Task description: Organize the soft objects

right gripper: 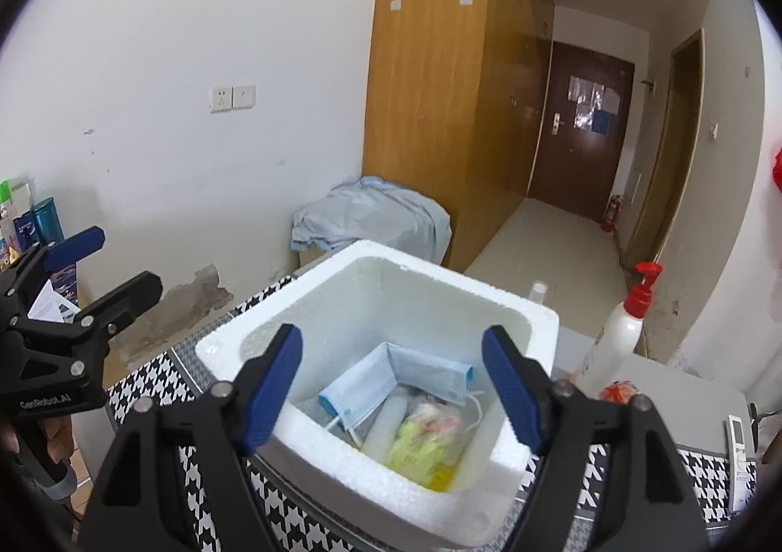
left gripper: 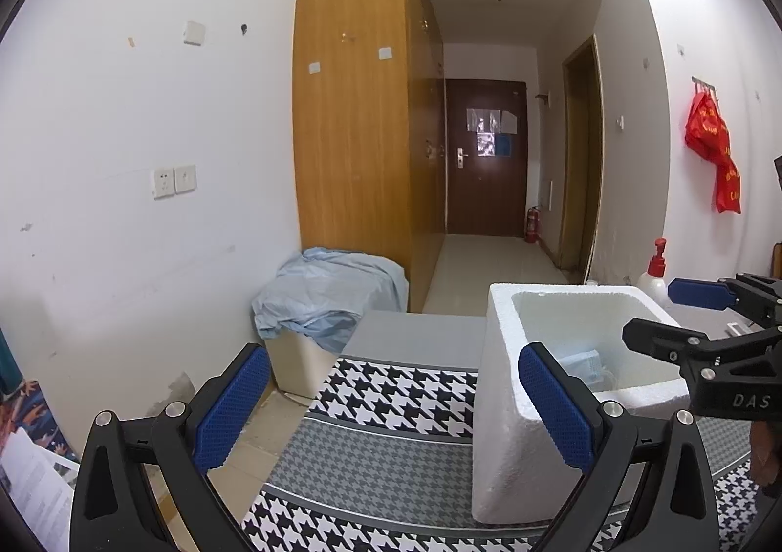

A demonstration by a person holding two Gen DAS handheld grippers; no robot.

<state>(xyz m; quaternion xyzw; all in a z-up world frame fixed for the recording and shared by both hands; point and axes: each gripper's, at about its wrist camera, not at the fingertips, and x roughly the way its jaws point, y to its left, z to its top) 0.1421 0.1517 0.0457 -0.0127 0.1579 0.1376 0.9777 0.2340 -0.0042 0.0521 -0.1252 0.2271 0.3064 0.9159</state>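
Observation:
A white foam box (right gripper: 337, 474) stands on the houndstooth tablecloth (right gripper: 146, 395). Inside it lie a light blue face mask (right gripper: 405, 378) and a clear bag of yellow-green soft stuff (right gripper: 420, 442). My right gripper (right gripper: 391, 342) hangs over the box mouth, open, with nothing between its blue pads (right gripper: 269, 386). In the left wrist view the box (left gripper: 503, 430) sits at the right, with the mask (left gripper: 581, 364) just showing inside. My left gripper (left gripper: 393, 356) is open and empty beside the box's left wall. The right gripper (left gripper: 655, 310) reaches in from the right above the box.
A white pump bottle with a red top (right gripper: 618, 332) stands right of the box, with an orange packet (right gripper: 620, 391) and a white remote (right gripper: 738, 449) nearby. A bin draped in a blue sheet (left gripper: 327, 293) sits on the floor by the wooden wardrobe (left gripper: 352, 112).

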